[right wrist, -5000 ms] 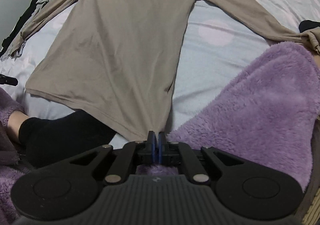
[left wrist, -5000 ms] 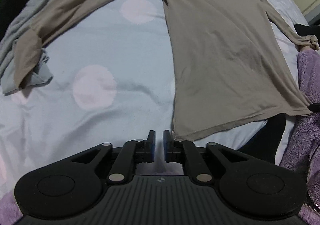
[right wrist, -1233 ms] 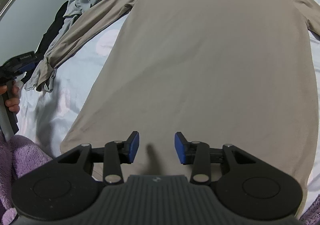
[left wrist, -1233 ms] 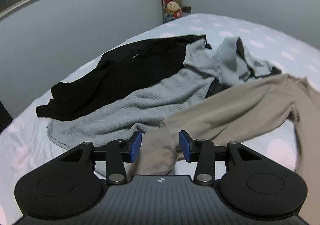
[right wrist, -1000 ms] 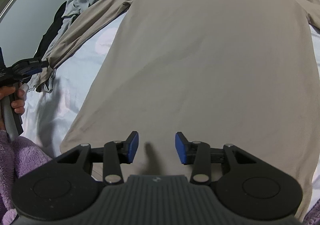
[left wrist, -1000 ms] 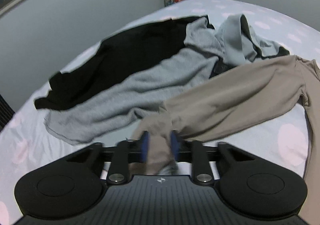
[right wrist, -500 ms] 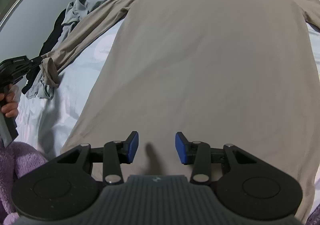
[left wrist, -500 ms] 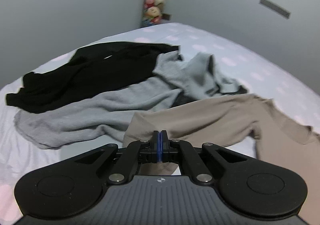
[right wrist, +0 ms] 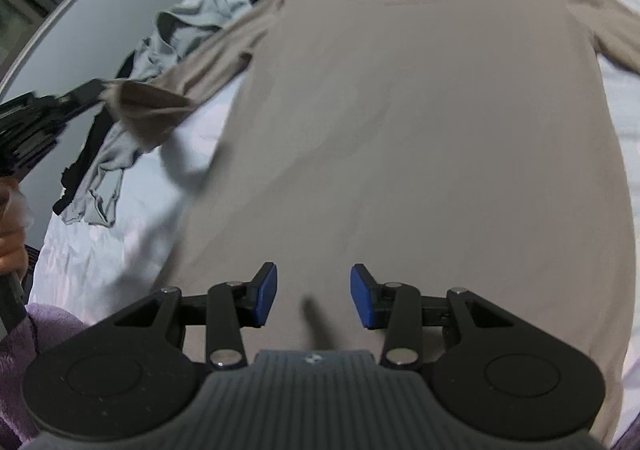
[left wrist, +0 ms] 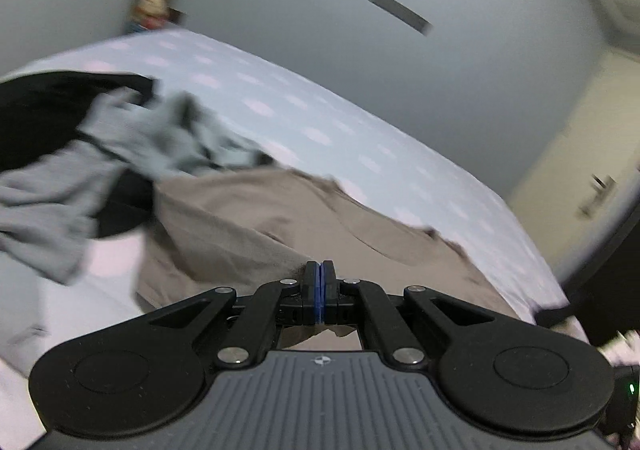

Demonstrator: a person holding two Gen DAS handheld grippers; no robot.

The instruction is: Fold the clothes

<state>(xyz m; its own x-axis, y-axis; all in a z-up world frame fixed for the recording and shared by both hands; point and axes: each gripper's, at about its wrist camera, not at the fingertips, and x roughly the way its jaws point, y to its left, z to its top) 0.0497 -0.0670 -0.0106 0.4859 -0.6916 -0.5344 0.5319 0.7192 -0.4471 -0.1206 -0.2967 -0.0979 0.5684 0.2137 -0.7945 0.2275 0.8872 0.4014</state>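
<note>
A taupe long-sleeved shirt point(right wrist: 420, 122) lies flat on the bed, neckline at the far end. My left gripper point(left wrist: 319, 274) is shut on the cuff of its left sleeve point(right wrist: 148, 106) and holds it lifted off the bed; the gripper also shows at the left in the right wrist view point(right wrist: 86, 90). The sleeve point(left wrist: 240, 226) trails ahead of it in the left wrist view. My right gripper point(right wrist: 312, 298) is open and empty, hovering over the shirt's lower body near the hem.
A grey garment point(right wrist: 120, 146) and a black garment point(left wrist: 36, 118) lie heaped at the bed's left side. The sheet point(left wrist: 304, 122) is pale blue with pink dots. A wall and a door point(left wrist: 576, 154) stand beyond the bed. A purple fleece sleeve point(right wrist: 24, 350) shows at lower left.
My left gripper closed on the sleeve cuff, lifted it and has swung it rightward toward the shirt body. My right gripper stayed open over the hem.
</note>
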